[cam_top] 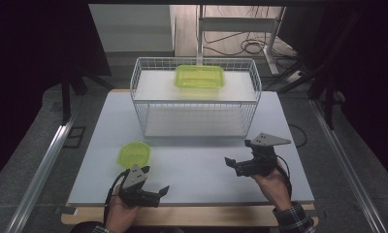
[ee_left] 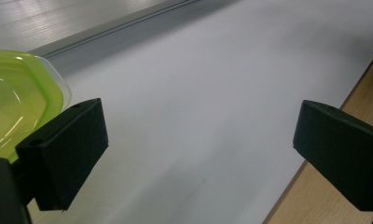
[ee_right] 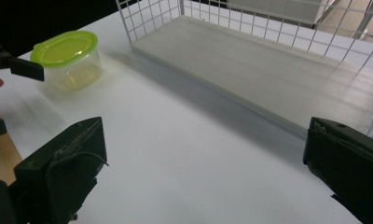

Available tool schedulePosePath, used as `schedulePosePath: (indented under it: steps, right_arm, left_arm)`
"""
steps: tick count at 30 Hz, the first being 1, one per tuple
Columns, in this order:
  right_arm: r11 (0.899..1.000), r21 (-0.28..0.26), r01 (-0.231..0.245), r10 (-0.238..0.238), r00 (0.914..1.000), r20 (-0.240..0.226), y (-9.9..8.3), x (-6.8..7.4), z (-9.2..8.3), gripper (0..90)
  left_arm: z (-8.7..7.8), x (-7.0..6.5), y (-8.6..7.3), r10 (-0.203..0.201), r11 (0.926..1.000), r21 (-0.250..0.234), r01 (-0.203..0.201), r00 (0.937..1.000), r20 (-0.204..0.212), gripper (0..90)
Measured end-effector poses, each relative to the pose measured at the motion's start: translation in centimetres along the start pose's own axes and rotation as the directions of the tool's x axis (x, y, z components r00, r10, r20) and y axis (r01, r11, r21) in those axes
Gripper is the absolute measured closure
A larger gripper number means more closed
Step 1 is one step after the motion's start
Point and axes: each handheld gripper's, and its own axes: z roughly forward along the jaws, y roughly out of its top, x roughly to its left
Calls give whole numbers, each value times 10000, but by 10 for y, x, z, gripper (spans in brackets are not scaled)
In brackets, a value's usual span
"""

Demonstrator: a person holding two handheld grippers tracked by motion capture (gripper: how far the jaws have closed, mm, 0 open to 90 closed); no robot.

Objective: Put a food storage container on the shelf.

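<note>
Round green-lidded tub sits on the white worktop toward its near left part, just beyond and slightly left of our left gripper, near it but not touching. In the left gripper view the tub's green lid shows at the left edge, partly behind the left jaw, and nothing lies between the jaws, which stand wide apart over bare worktop. In the right gripper view we see the tub far off at the upper left, with clear walls under its lid.

Our right gripper hangs over the near right part of the worktop, well apart from the tub and pointing leftward. Its jaws are also spread wide and hold nothing. Each gripper is held in one hand: the left hand at the near edge, the right hand with a plaid sleeve cuff behind it.

Farther back stands one white wire basket rack with two shelf boards, a lower one and an upper one. On the upper board rests one rectangular green-lidded container.

We count two grippers, two green-lidded containers (one round, one rectangular) and one rack. We can read no labels or writing on any of them.
</note>
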Motion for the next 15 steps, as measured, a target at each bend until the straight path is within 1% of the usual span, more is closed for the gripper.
schedulePosePath:
  steps: [3, 6, 9, 12, 15]
  right_arm:
    - [9999, 133, 1, -2, 10000, 47, -10, 1, 0, 0]
    - [9995, 295, -84, 82, 10000, 52, -20, 0, 1, 0]
    - [9993, 335, -154, 153, 9999, 46, -28, 0, 1, 0]
    - [9992, 387, -98, 97, 9999, 48, -36, 1, 1, 0]
    - [9989, 458, 95, -104, 9997, 198, -44, 2, 1, 0]
  left_arm:
    - [1, 0, 0, 75, 10000, 43, -75, 10000, -36, 29]
    - [1, 0, -1, 75, 10000, 45, -76, 10000, 52, 31]
    - [2, -1, -1, 120, 9999, 113, -120, 9999, 24, 31]
    - [2, -1, -1, 211, 9997, 137, -211, 9998, -14, 31]
    - [3, -2, -1, 289, 9995, 156, -289, 9996, -18, 30]
